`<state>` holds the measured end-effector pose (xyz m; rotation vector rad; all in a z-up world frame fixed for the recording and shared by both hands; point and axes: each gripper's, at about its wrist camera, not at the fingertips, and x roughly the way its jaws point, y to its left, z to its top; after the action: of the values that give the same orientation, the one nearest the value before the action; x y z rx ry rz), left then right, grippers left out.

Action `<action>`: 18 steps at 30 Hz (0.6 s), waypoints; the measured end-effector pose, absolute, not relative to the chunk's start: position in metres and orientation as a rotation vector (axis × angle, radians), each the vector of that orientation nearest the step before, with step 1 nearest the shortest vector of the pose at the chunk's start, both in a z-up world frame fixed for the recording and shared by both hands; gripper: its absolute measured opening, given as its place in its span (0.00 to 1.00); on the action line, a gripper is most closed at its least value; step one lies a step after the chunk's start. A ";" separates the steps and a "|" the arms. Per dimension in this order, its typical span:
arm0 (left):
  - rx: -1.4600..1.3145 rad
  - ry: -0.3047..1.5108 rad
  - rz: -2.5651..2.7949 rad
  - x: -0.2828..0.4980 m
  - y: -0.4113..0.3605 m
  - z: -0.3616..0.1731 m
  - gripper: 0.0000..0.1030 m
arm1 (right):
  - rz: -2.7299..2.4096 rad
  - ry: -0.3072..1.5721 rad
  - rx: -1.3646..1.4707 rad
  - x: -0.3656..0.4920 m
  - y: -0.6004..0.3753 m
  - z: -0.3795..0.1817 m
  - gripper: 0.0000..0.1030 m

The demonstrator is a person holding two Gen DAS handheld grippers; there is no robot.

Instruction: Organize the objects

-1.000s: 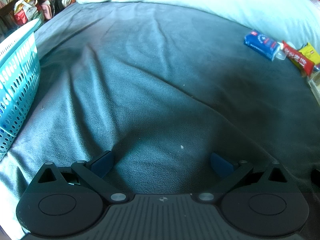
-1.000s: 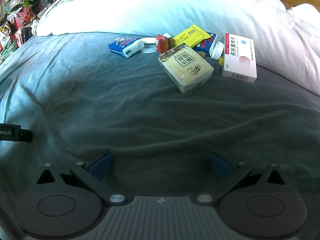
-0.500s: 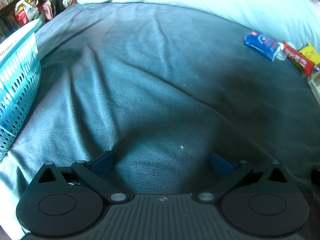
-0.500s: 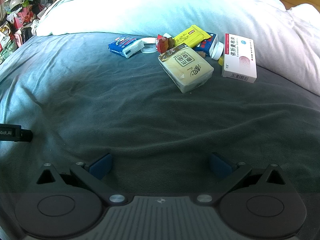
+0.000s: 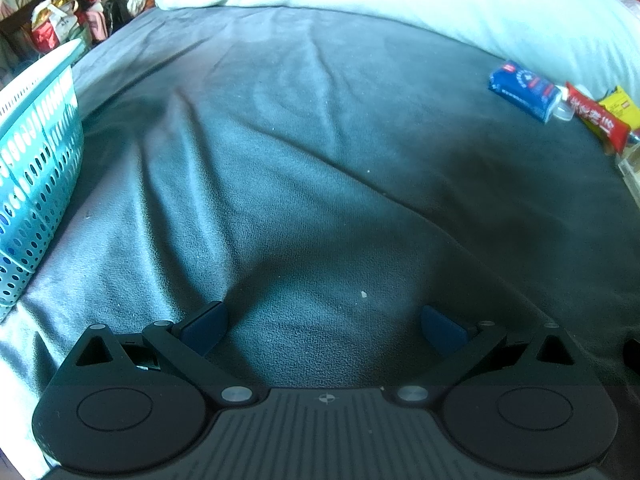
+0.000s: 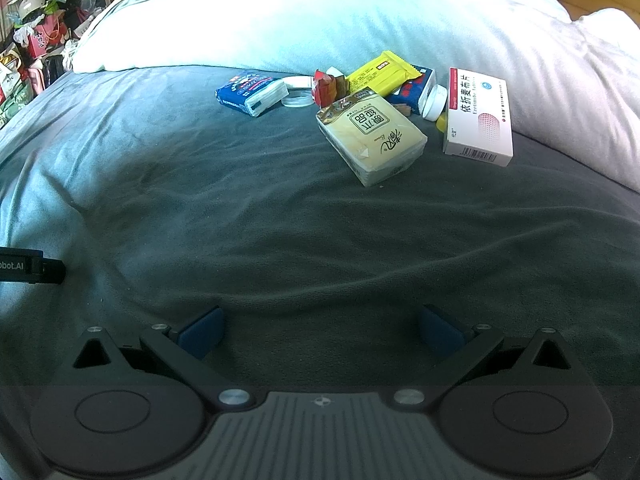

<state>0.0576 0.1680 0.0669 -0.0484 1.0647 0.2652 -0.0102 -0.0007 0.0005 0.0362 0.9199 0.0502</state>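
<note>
Hovering low over the grey-teal bed cover [image 6: 280, 208], right claw [image 6: 322, 330] released, blue pads wide apart, nothing between them. Same for the left claw [image 5: 324, 328]: spread open over bare, wrinkled cover, empty.

Lying in a loose cluster toward the far edge of the bed, against the pale quilt [image 6: 320, 12]:
- blue tissue pack [image 6: 252, 92], leftmost, just beside a clear round lid [image 6: 297, 96]
- red crumpled wrapper [image 6: 326, 86], touching the lid's right side
- yellow snack bar [image 6: 382, 72], tilted, resting partly on the cream tissue pack [image 6: 372, 138] and on a blue carton [image 6: 414, 88]
- cream tissue pack, nearest of the heap to the right claw, lying flat and turned at an angle
- white bottle cap [image 6: 434, 102] just right of the blue carton, with a small yellow piece below it, too small to identify
- white and red medicine box [image 6: 478, 118], rightmost, flat, near the quilt's fold

Seen again from the left wrist at the right edge of the bed, well apart from the left claw: blue pack, red wrapper, yellow bar.

Standing at the left edge of the bed, a turquoise perforated basket [image 5: 36, 168]; contents not visible from this angle. Beyond the far left corner, a clutter of bags [image 5: 60, 20] off the bed.

Poking in at the left of the right wrist view, a dark part of the other handheld device [image 6: 30, 266].
</note>
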 end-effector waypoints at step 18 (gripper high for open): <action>-0.045 1.058 0.266 0.057 0.169 0.066 1.00 | 0.043 0.909 0.038 -0.013 0.000 0.001 1.00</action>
<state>0.0568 0.1694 0.0661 -0.0450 1.0576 0.2664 -0.0129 -0.0002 0.0010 0.0375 0.9088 0.0432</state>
